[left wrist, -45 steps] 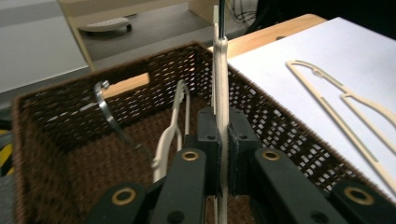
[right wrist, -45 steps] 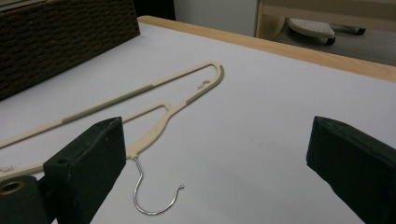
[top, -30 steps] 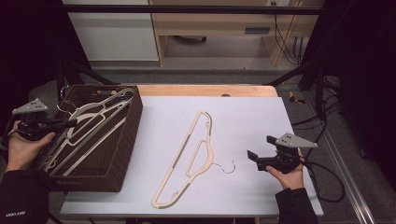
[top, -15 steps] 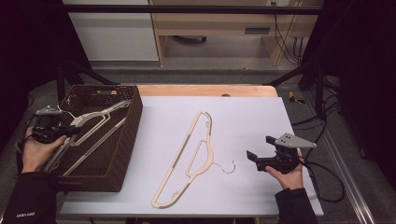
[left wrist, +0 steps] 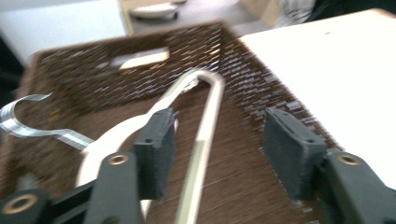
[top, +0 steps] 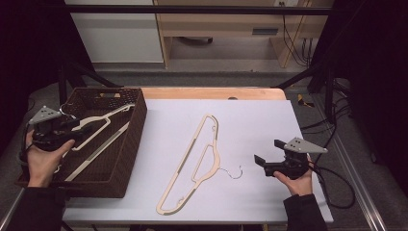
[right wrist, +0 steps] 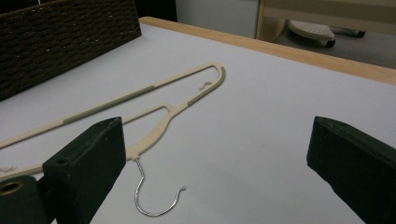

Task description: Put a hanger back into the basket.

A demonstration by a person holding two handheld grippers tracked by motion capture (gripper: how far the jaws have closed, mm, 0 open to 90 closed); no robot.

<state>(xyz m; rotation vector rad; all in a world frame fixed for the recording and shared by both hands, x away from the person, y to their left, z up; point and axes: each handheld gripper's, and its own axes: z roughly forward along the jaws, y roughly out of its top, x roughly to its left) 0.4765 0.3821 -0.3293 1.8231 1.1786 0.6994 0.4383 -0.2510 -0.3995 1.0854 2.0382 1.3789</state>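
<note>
A cream hanger [top: 110, 115] lies in the dark wicker basket [top: 138, 126] at the table's left. My left gripper [top: 82, 129] hovers over the basket's left part. Its jaws have just been opening. In the left gripper view one arm of that hanger [left wrist: 208, 130] runs between the parted pads [left wrist: 156, 140] of the left gripper [left wrist: 219, 135], untouched by the right pad. A second cream hanger [top: 216, 162] with a wire hook lies flat mid-table. My right gripper [top: 267, 151] rests open to its right, and in the right gripper view this gripper [right wrist: 217, 128] faces the hanger [right wrist: 166, 109] with nothing between its fingers.
The white table top [top: 260, 120] has a wooden far edge [top: 211, 92]. The basket's woven wall [right wrist: 60, 37] stands beyond the flat hanger. A cable trails off the table's right edge behind my right hand. Shelving stands past the table.
My left gripper has moved right, from beside the basket's left rim to over its inside, and its jaws have parted. The hanger has come down into the basket. The right gripper has stayed still.
</note>
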